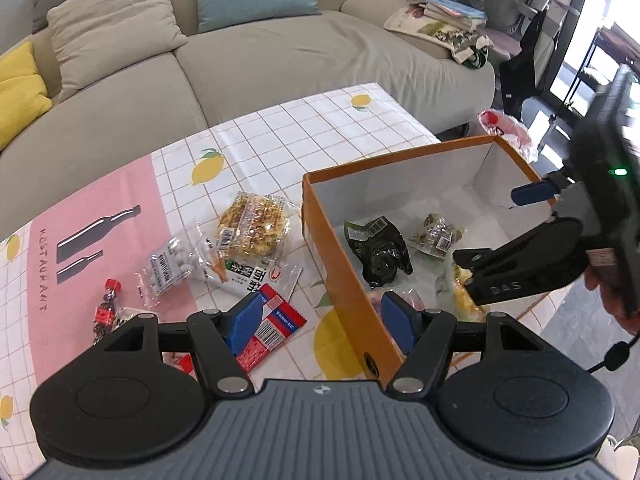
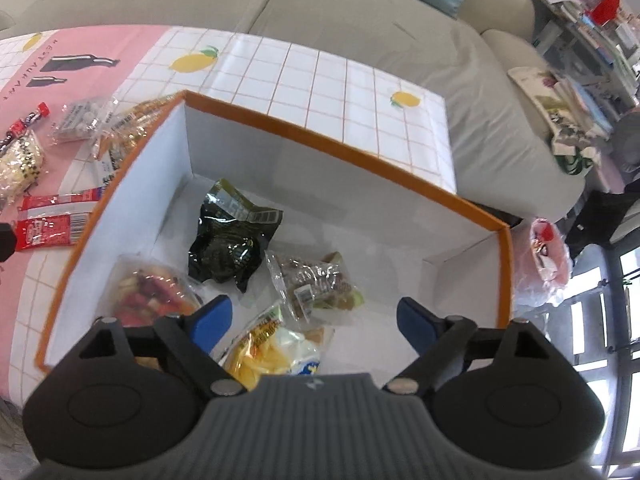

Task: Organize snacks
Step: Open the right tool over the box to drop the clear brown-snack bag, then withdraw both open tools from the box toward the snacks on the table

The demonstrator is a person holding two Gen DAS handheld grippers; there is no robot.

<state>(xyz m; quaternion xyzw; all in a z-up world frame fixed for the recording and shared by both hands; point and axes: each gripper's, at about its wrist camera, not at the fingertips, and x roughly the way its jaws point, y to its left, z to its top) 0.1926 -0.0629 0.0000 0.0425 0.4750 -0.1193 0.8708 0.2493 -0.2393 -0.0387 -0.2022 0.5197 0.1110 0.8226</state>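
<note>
An orange box (image 1: pixel 340 240) with white inner walls stands on the table and holds a dark green packet (image 2: pixel 228 240), a clear packet of brown snacks (image 2: pixel 316 280), a yellow packet (image 2: pixel 272 356) and a colourful packet (image 2: pixel 152 292). My right gripper (image 2: pixel 314 320) hangs open over the box's near end with nothing between its pads; the yellow packet lies below it. My left gripper (image 1: pixel 322 316) is open above the box's left wall, empty. A red packet (image 1: pixel 272 328) lies on the cloth under its left finger. A noodle cake packet (image 1: pixel 256 224) and a packet of white balls (image 1: pixel 176 264) lie further left.
The table carries a pink, white-checked cloth (image 1: pixel 280 136) with lemon prints. A red candy stick (image 1: pixel 106 308) lies at its left. A beige sofa (image 1: pixel 280 60) with cushions runs behind the table. A pink bag (image 2: pixel 548 256) sits past the box's right end.
</note>
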